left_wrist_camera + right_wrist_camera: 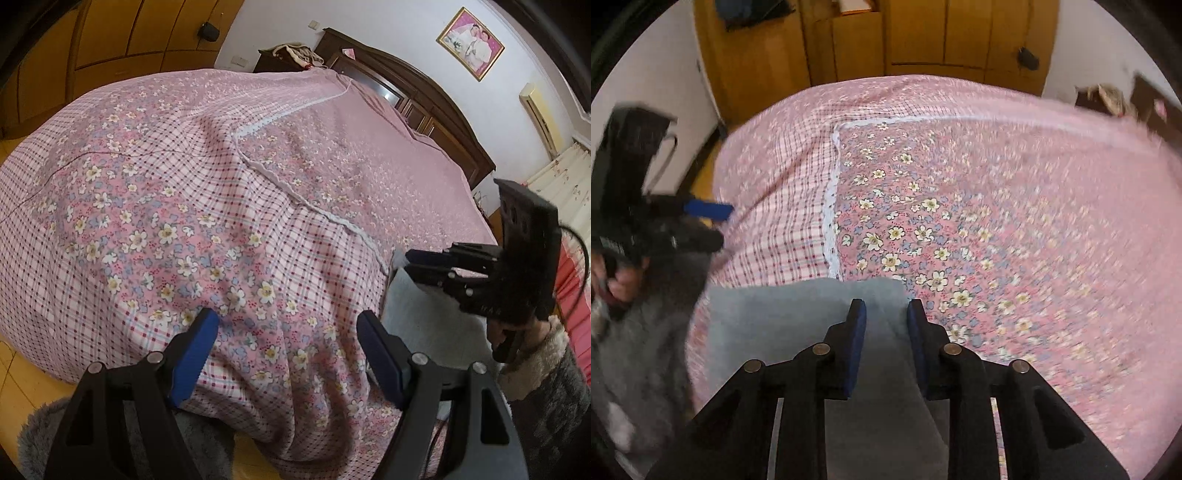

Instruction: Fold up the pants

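- The pants (798, 314), pale grey and folded into a flat block, lie on the bed (997, 184) near its edge, low in the right wrist view
- The bedspread gives a broad, soft place for folding
- The right gripper (884, 314) hangs over the fold's far edge; its jaws stand partly open and grip nothing, with cloth showing beneath the gap
- The left gripper (284, 328) has its jaws wide and empty over the bedspread, the pants just to its right in the lower right of that view, likely ready for the next crease
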A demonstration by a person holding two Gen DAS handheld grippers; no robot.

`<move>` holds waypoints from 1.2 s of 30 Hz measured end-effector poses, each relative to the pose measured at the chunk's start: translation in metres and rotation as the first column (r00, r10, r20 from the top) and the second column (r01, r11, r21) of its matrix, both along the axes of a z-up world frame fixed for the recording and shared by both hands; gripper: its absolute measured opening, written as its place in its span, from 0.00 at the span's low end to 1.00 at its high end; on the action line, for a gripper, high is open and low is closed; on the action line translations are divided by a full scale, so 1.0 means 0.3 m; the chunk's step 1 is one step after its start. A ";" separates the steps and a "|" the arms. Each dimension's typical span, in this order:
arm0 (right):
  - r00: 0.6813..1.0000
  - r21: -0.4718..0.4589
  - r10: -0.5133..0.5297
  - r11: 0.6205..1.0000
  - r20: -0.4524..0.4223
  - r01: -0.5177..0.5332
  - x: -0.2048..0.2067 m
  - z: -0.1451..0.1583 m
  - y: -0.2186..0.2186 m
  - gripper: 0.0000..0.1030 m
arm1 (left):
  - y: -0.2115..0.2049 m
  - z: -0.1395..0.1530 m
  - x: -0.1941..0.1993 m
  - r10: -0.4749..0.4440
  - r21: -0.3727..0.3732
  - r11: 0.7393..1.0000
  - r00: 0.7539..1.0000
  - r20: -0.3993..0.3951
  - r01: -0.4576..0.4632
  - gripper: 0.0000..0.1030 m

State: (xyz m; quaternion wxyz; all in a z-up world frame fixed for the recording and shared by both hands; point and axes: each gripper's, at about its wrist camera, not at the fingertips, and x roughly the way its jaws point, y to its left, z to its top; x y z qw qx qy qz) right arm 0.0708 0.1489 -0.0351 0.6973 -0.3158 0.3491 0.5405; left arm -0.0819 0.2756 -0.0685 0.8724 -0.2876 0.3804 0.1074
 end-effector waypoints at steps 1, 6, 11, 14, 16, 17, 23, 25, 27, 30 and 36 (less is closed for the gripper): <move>0.999 -0.002 0.010 1.000 0.051 -0.010 0.005 0.014 -0.002 0.25 | 0.008 -0.001 -0.005 0.003 -0.004 1.000 1.000 0.001 -0.003 0.78; 0.980 -0.086 0.110 0.992 0.165 -0.096 -0.043 -0.005 0.047 0.21 | 0.019 0.002 -0.009 0.019 -0.024 1.000 1.000 0.008 -0.019 0.78; 0.998 -0.078 0.062 0.995 0.015 -0.061 0.036 -0.014 0.071 0.17 | 0.004 -0.004 -0.001 0.008 0.005 1.000 1.000 -0.007 -0.008 0.78; 0.996 -0.072 0.075 0.995 0.048 -0.071 0.024 -0.001 0.072 0.04 | 0.002 -0.005 -0.001 0.005 0.011 1.000 1.000 -0.008 -0.005 0.78; 0.987 -0.067 0.085 0.995 0.134 -0.077 -0.009 0.021 0.075 0.03 | -0.001 -0.007 0.000 0.006 0.004 1.000 1.000 -0.006 -0.006 0.78; 0.982 -0.061 0.084 0.995 0.168 -0.074 -0.021 0.034 0.075 0.03 | 0.000 -0.008 -0.001 0.007 0.000 1.000 1.000 -0.003 -0.007 0.78; 0.948 -0.086 0.108 0.993 0.298 -0.086 -0.047 0.038 0.118 0.03 | 0.003 -0.008 -0.002 0.005 0.003 1.000 1.000 -0.002 -0.005 0.78; 0.941 -0.119 0.120 0.989 0.315 -0.086 -0.043 -0.002 0.128 0.03 | -0.003 -0.007 0.000 0.001 0.013 1.000 1.000 -0.005 -0.001 0.78; 0.934 -0.127 0.122 0.988 0.335 -0.084 -0.043 -0.027 0.126 0.03 | -0.008 -0.007 0.004 0.001 0.016 1.000 1.000 -0.006 -0.001 0.78; 0.932 -0.065 0.043 0.998 0.359 -0.021 -0.039 -0.009 0.110 0.05 | -0.009 -0.008 0.006 0.004 0.007 1.000 1.000 -0.004 -0.004 0.78; 0.932 0.306 -0.360 0.893 0.039 0.332 -0.098 0.176 -0.182 0.42 | -0.027 0.025 0.002 -0.018 0.030 0.999 0.999 0.052 0.016 0.78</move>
